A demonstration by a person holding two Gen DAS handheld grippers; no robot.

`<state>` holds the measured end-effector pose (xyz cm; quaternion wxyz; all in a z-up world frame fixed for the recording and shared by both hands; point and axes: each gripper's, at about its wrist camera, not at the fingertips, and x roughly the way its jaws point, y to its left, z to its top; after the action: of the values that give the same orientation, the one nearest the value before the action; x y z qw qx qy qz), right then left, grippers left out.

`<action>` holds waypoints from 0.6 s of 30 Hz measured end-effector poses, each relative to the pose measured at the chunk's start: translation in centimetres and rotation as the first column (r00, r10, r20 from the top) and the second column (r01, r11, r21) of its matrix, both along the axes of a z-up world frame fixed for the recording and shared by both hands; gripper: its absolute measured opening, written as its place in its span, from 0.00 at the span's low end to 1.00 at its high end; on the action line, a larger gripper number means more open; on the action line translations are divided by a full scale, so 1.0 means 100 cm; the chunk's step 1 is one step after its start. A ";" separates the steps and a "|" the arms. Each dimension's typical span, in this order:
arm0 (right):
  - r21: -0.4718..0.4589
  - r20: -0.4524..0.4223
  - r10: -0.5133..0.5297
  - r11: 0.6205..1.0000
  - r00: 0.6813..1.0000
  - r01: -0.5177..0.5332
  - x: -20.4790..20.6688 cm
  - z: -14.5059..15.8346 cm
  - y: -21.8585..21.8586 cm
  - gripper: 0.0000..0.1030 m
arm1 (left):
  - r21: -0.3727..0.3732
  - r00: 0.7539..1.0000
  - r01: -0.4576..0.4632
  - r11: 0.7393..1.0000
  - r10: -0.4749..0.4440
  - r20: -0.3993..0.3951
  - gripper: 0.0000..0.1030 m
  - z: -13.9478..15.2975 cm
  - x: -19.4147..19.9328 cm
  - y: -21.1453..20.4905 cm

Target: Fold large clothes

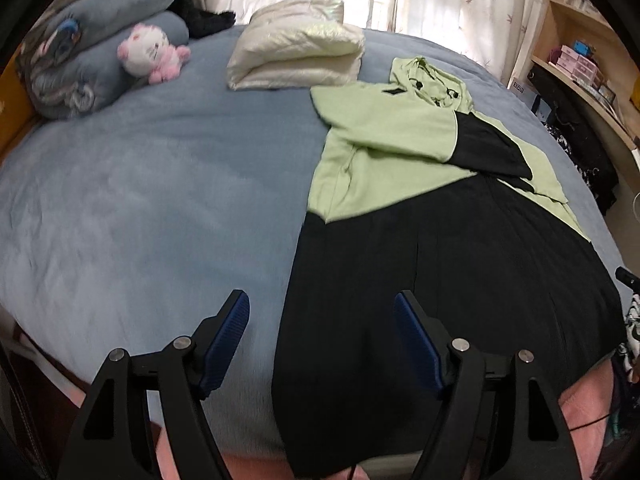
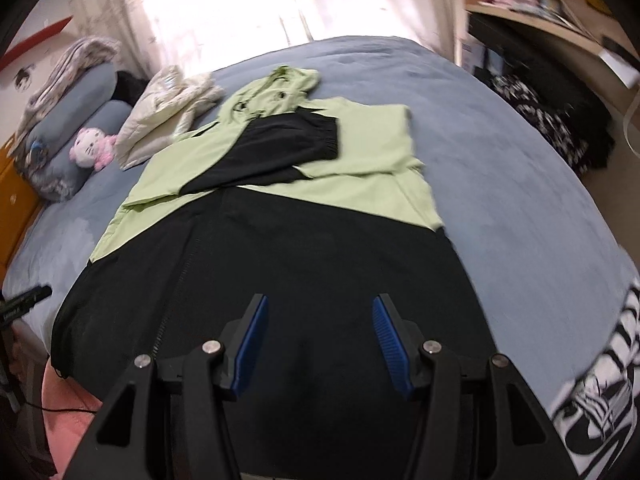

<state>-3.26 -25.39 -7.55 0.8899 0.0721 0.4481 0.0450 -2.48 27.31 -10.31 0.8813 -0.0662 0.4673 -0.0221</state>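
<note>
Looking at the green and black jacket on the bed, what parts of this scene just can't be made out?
- Jacket near hem: right wrist view, hidden behind the tool's own fingers.
- Shelf boxes: left wrist view, too small to read.
- Striped cloth: right wrist view, cut off by the edge, blurred.
- Dark item behind the pillows: left wrist view, half hidden.
</note>
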 end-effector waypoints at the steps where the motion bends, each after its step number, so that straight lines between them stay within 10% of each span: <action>1: 0.005 -0.003 -0.010 1.000 1.000 0.010 -0.003 -0.002 -0.005 0.53 | -0.014 1.000 0.000 1.000 0.000 -0.012 0.71 -0.004 -0.004 0.003; 18: 0.064 -0.086 -0.152 0.985 0.985 0.158 -0.041 -0.042 -0.088 0.53 | -0.103 0.995 0.016 0.995 -0.026 -0.095 0.71 -0.044 -0.018 0.015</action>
<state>-7.31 -34.16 -11.74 0.8688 0.1398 0.4749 -0.0114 -4.26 28.78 -14.69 0.8530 -0.1071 0.5081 -0.0519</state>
